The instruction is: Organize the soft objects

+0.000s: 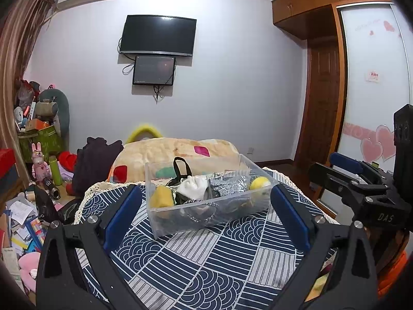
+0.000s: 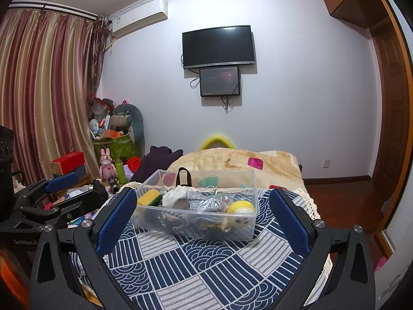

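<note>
While both grippers hang wide apart and hold nothing, a clear box full of soft things sits on the blue patterned cloth.

The box lies longways, side to side, turned a bit so one corner comes nearer the left gripper. Behind it are a blanket and a TV on the wall. Inside lie a white cloth, a gray knit thing, a yellow sponge and a yellow ball. Nothing stands between the box and the right gripper. Only the right view shows the curtain; only the left view shows the heart door.
</note>
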`<state>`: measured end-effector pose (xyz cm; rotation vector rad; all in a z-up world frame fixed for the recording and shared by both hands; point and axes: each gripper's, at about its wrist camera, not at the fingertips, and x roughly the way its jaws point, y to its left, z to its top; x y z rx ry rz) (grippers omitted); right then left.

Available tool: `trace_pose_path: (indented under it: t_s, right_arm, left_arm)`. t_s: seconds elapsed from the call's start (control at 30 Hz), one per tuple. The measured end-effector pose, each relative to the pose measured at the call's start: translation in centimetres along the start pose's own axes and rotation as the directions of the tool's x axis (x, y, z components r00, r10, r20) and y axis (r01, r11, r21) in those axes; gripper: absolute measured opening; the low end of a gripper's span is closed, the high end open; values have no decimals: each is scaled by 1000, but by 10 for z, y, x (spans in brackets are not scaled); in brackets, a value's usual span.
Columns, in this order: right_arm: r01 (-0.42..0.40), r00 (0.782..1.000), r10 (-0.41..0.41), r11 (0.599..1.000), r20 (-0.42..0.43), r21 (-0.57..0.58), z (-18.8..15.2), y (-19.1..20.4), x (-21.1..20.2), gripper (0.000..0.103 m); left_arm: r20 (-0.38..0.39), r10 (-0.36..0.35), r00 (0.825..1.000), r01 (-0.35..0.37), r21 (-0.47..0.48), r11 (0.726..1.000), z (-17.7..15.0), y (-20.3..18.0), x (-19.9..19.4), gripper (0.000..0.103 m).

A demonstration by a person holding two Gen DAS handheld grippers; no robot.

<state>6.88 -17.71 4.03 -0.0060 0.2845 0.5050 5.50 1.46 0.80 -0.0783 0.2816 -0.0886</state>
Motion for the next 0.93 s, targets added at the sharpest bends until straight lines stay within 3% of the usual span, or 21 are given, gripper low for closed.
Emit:
trace_pose_path:
  t_s: [0.93]
  right_arm:
    - [-1, 1000, 1, 1000, -13, 3, -4, 0, 1, 102]
  left_arm:
    - [-17, -26, 1000, 26, -2, 1000, -2, -3, 1, 101]
